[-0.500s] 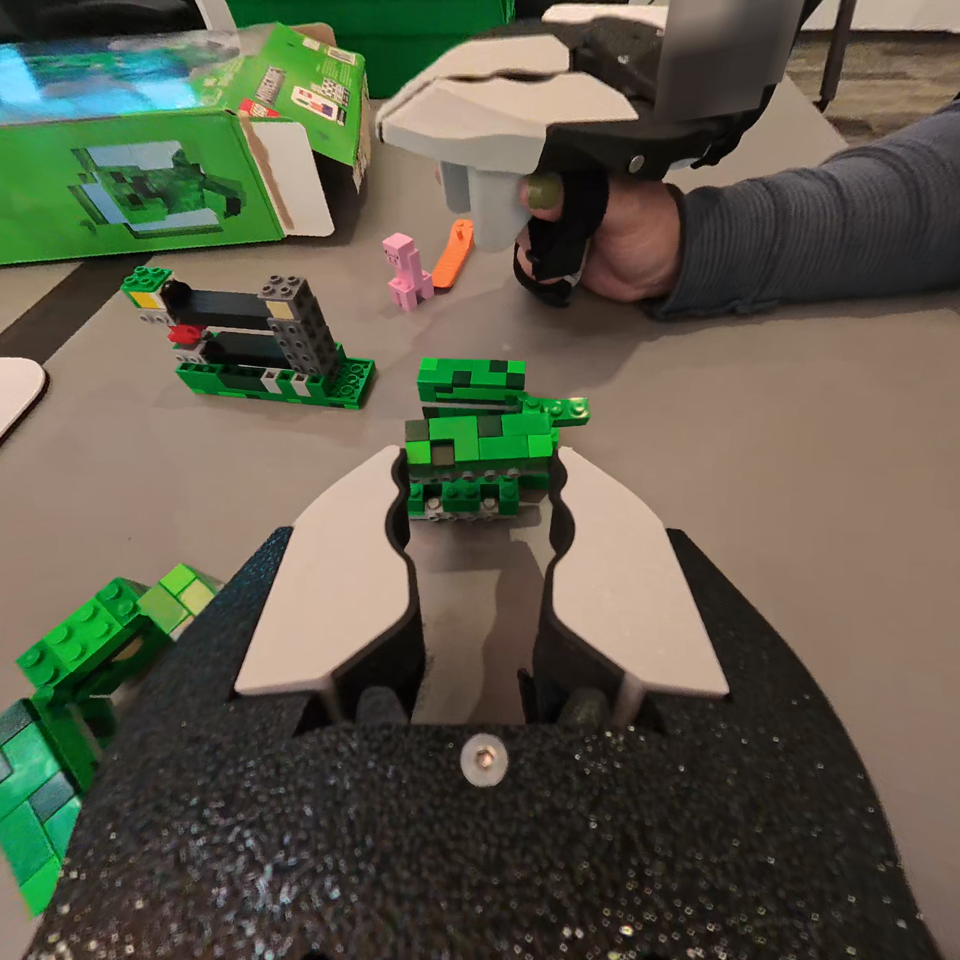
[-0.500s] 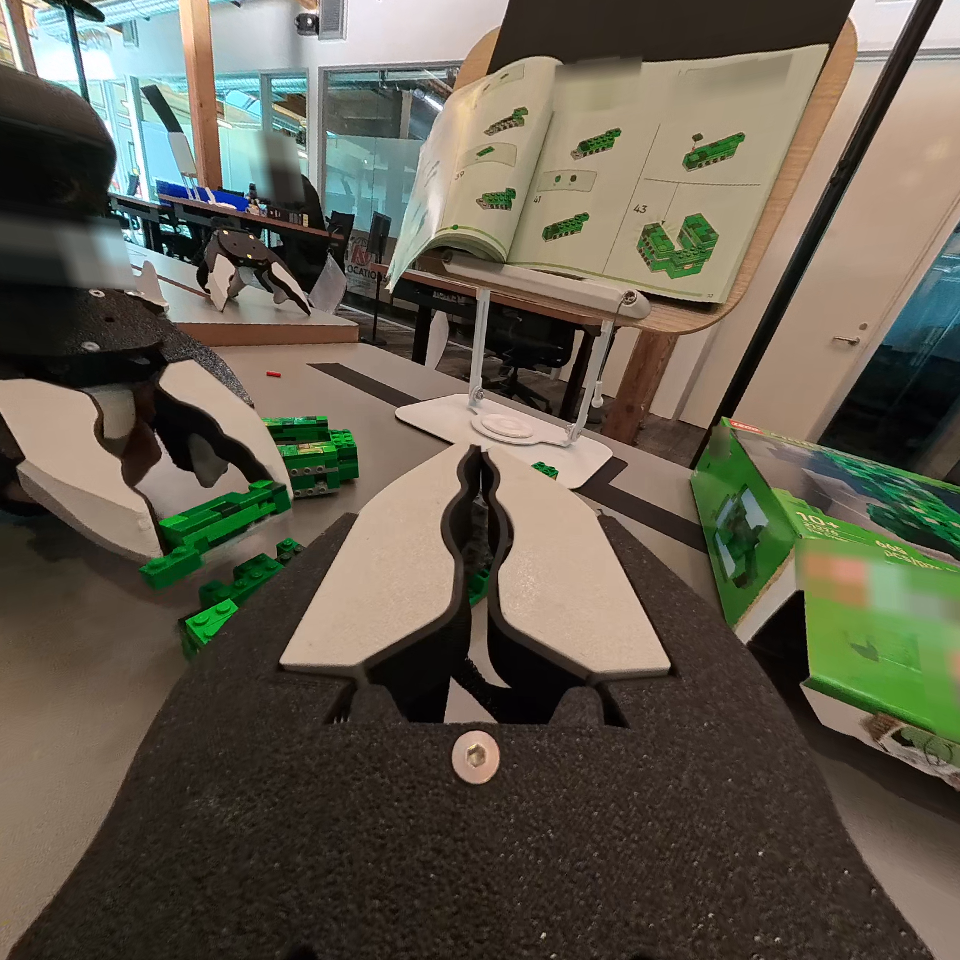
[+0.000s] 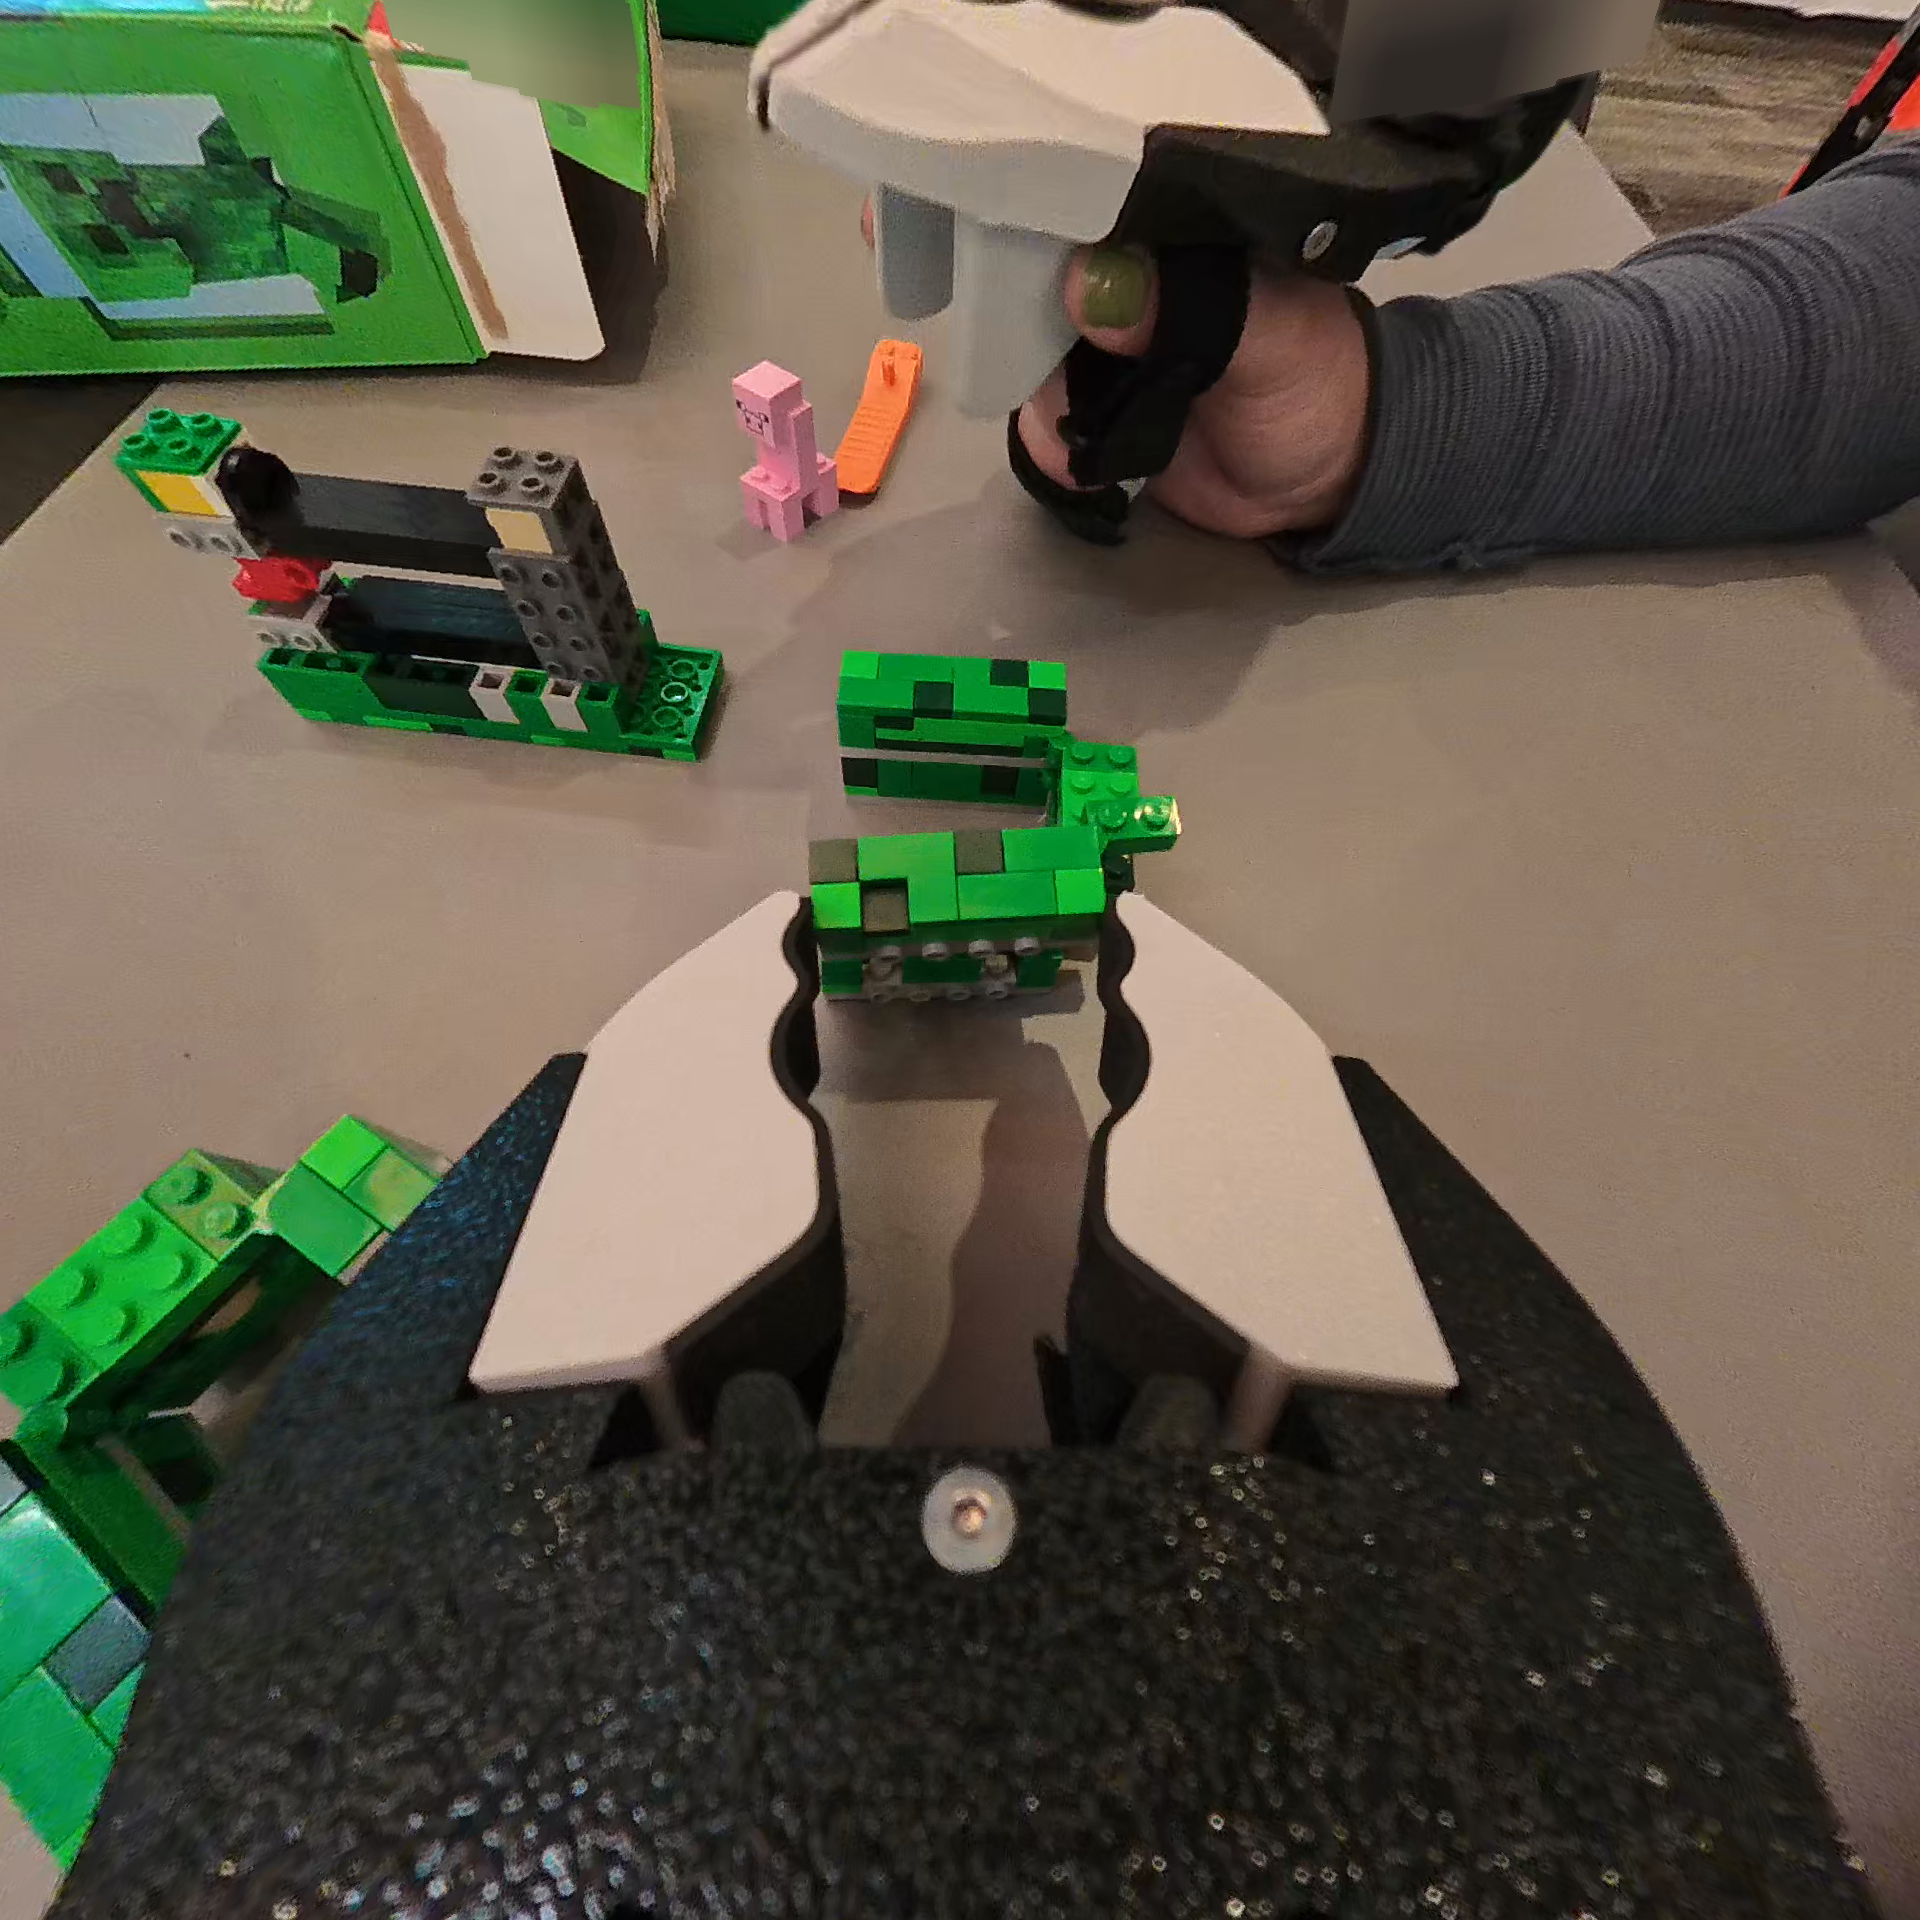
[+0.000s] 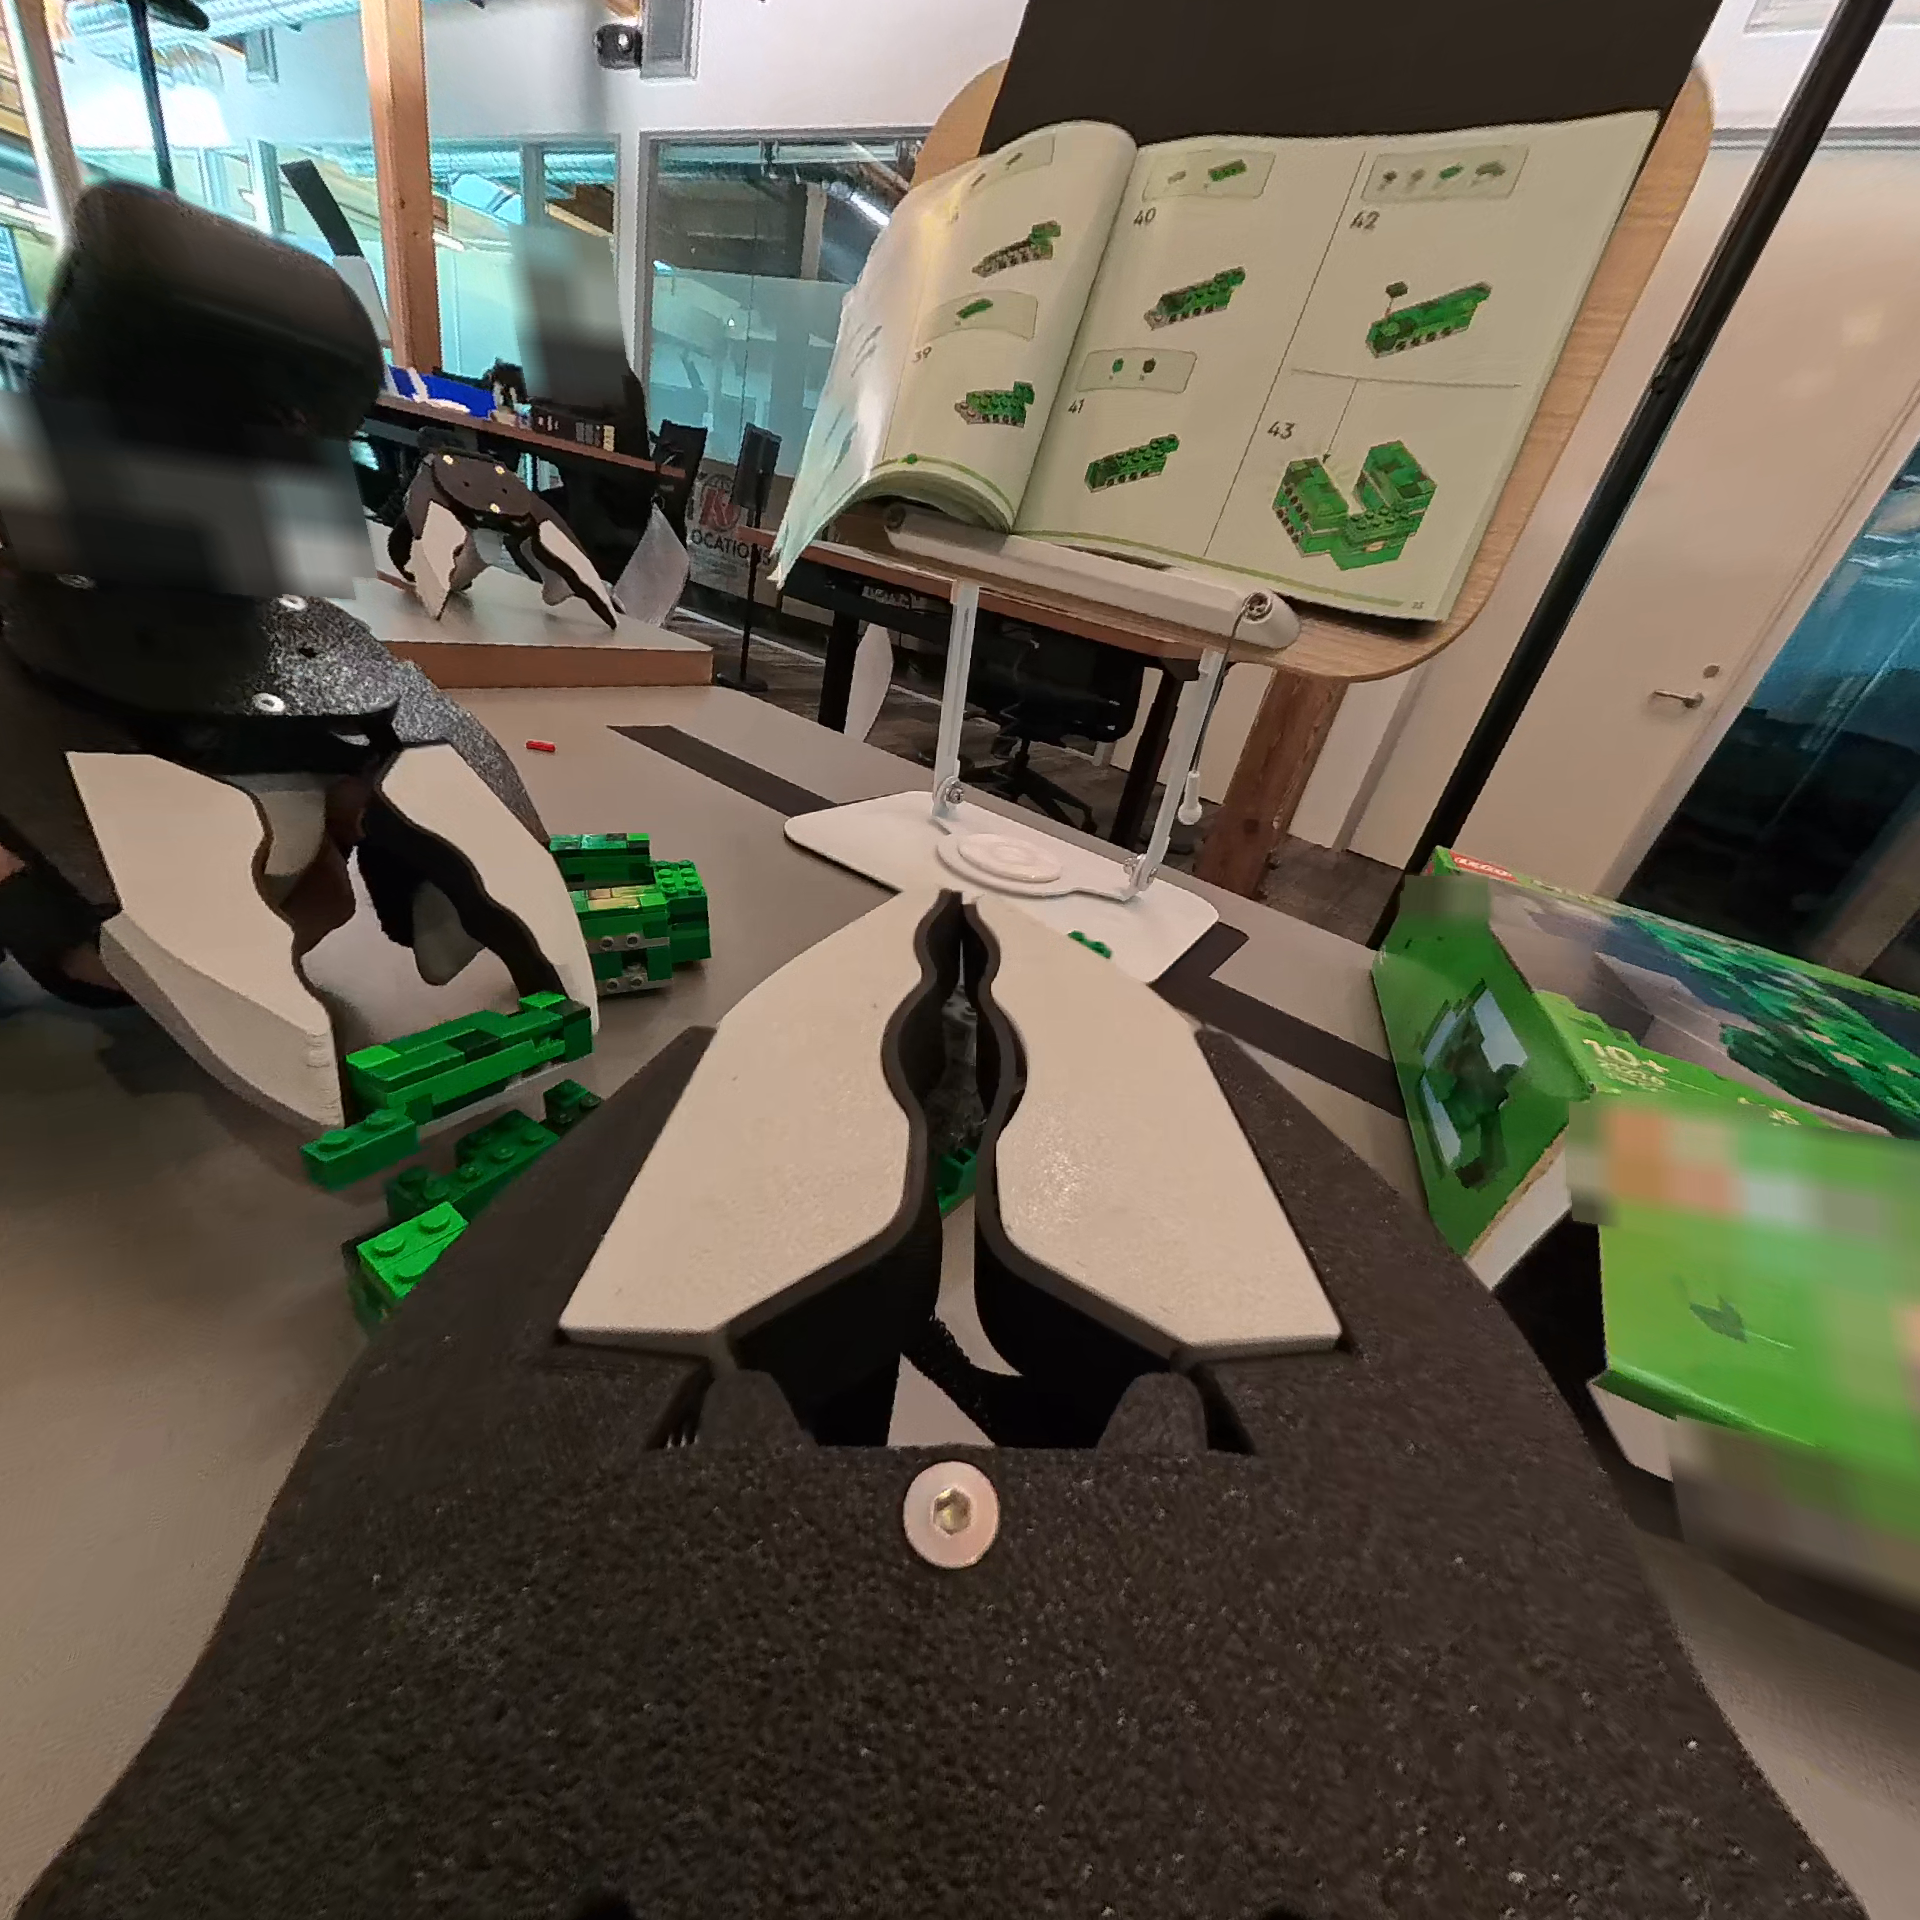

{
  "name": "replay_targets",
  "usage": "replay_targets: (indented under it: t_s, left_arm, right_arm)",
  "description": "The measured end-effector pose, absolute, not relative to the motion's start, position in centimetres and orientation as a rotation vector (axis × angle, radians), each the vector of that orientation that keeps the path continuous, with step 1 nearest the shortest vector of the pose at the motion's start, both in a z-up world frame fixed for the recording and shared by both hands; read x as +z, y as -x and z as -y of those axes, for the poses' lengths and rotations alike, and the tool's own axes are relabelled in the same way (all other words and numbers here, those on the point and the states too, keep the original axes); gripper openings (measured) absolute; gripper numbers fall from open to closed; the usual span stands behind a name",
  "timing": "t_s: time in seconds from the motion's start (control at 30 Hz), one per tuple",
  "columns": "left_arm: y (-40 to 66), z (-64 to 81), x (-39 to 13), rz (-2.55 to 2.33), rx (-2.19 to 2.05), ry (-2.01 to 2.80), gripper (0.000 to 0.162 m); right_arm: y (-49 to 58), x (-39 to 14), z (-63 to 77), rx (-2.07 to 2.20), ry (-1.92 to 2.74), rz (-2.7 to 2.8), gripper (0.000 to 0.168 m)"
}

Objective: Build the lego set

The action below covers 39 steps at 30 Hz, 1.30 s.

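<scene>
My left gripper (image 3: 956, 920) is shut on a green brick assembly (image 3: 951, 909), its fingertips pressed to both sides of it just above the grey table (image 3: 1455, 935). In the right wrist view the left gripper (image 4: 416, 997) shows at the left with the green assembly (image 4: 457, 1055) sticking out between its fingers. A second green assembly (image 3: 951, 727) lies just behind the held one. My right gripper (image 4: 951, 909) is shut with nothing visible in it. It hovers over the far side of the table (image 3: 790, 94), held by a hand (image 3: 1247, 416).
A black, grey and green build (image 3: 447, 623) stands at the left. A pink pig figure (image 3: 779, 447) and an orange brick separator (image 3: 878, 416) lie behind. More green parts (image 3: 156, 1299) sit at the near left. The green box (image 4: 1662, 1143) and an open instruction booklet on a stand (image 4: 1247, 364) are near. There is about 12 cm between the tips of the two grippers. My right gripper is the nearer one to the orange brick separator (image 3: 878, 416): about 15 cm, against 20 cm.
The left gripper has shifted slightly with the green assembly still between its fingers. The right gripper stays shut and has moved a little.
</scene>
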<state>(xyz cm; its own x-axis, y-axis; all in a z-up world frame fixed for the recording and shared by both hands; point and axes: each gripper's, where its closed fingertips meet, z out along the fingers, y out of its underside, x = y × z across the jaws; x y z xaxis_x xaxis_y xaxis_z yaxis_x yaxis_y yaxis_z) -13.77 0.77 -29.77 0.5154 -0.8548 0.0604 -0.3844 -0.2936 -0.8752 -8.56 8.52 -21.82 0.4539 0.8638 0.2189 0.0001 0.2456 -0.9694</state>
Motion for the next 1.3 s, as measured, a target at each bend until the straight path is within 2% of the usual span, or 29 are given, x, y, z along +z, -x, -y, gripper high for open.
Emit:
replay_targets:
  t_s: [0.3, 0.47, 0.9, 1.3]
  left_arm:
    - [13.7, -0.9, -30.6, -1.031, -0.683, 1.955, 0.052]
    - [13.7, -0.9, -30.7, -1.03, -0.691, 1.962, 0.052]
    - [13.4, -1.0, -30.9, -1.101, -0.555, 1.913, 0.051]
    - [13.2, -0.8, -30.8, -1.091, -0.631, 1.938, 0.051]
  right_arm:
    - [3.2, -16.9, -10.8, 0.519, 0.995, 0.699, 0.0]
    - [1.6, -18.1, -13.1, 0.564, 1.1, 0.603, 0.0]
    - [4.4, -19.6, -12.1, 0.512, 1.092, 0.773, 0.0]
    - [5.6, -20.0, -11.0, 0.577, 1.084, 0.853, 0.0]
